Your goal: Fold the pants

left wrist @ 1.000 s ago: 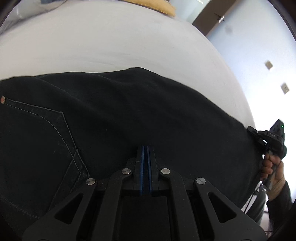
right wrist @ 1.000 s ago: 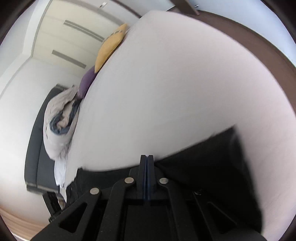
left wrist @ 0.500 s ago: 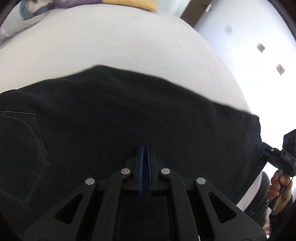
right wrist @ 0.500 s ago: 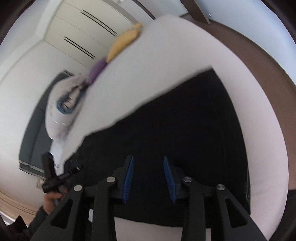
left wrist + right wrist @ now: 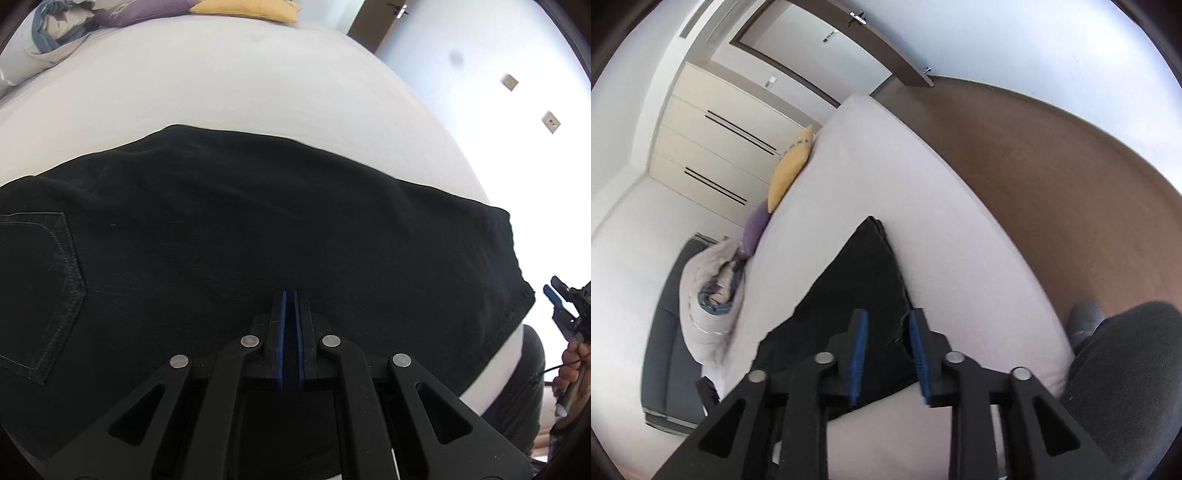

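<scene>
Left jaws' hold on pants unclear.

White bed; yellow cushion; purple cushion; wardrobe

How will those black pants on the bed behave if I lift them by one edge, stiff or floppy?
Probably floppy: the black pants lie flat and follow the white bed with only soft ripples. The stitched back pocket suggests denim, so likely somewhat heavy, draping rather than fluttering. Lifted at one edge by the left gripper, the folded layers would likely sag and slide apart.
</scene>
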A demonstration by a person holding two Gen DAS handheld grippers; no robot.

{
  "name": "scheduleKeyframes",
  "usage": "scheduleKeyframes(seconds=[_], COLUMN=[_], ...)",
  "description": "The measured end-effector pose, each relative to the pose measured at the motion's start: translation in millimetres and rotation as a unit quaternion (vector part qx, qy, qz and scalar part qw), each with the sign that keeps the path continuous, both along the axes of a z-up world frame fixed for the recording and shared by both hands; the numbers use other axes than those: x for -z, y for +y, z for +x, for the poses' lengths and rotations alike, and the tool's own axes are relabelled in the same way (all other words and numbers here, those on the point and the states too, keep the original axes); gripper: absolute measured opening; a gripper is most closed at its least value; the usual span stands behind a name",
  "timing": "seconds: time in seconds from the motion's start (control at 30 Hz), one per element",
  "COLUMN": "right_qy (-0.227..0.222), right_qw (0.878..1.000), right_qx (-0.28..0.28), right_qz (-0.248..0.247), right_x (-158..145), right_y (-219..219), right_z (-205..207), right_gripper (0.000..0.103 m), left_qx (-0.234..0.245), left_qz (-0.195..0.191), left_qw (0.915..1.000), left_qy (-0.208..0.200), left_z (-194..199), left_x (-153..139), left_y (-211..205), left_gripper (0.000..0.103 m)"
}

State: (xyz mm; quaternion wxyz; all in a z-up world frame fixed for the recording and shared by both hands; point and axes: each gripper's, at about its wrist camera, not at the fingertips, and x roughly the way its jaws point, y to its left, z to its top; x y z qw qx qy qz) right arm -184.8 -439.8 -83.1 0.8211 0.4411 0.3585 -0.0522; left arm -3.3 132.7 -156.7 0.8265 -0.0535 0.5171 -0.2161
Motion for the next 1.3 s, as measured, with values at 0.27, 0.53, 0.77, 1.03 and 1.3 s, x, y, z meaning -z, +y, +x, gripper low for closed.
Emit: scheduleKeyframes(seconds=[0.27, 0.53, 0.77, 1.03, 1.3], right_qy=[-0.004, -0.026, -0.044, -0.031, -0.024], right_qw=[0.985, 0.978, 0.966, 0.97, 0.972], right_qx=[0.073, 0.077, 0.114, 0.118, 0.118], right_qz=[0.157, 0.194, 0.227, 0.211, 0.203], right_x=[59.1, 81.9, 84.7, 80.4, 85.7], right_y=[11.8, 30.5, 31.0, 38.3, 43.9], right_z=[-14.9, -6.7, -2.5, 15.6, 21.7], right_gripper=[0.055, 0.055, 0.054, 0.021, 0.013], left_qx=[-0.021, -0.006, -0.004, -0.017, -0.027], left_qz=[-0.092, -0.144, -0.17, -0.167, -0.192], left_qw=[0.9954, 0.9888, 0.9832, 0.9822, 0.9766], left_qy=[0.016, 0.037, 0.068, 0.084, 0.094], left_z=[-22.8, 8.8, 16.6, 19.5, 21.9], left_x=[-7.6, -20.1, 1.4, 23.1, 42.2], left_y=[-2.8, -25.9, -29.6, -28.0, -29.0], left_gripper=[0.064, 0.064, 0.025, 0.003, 0.0])
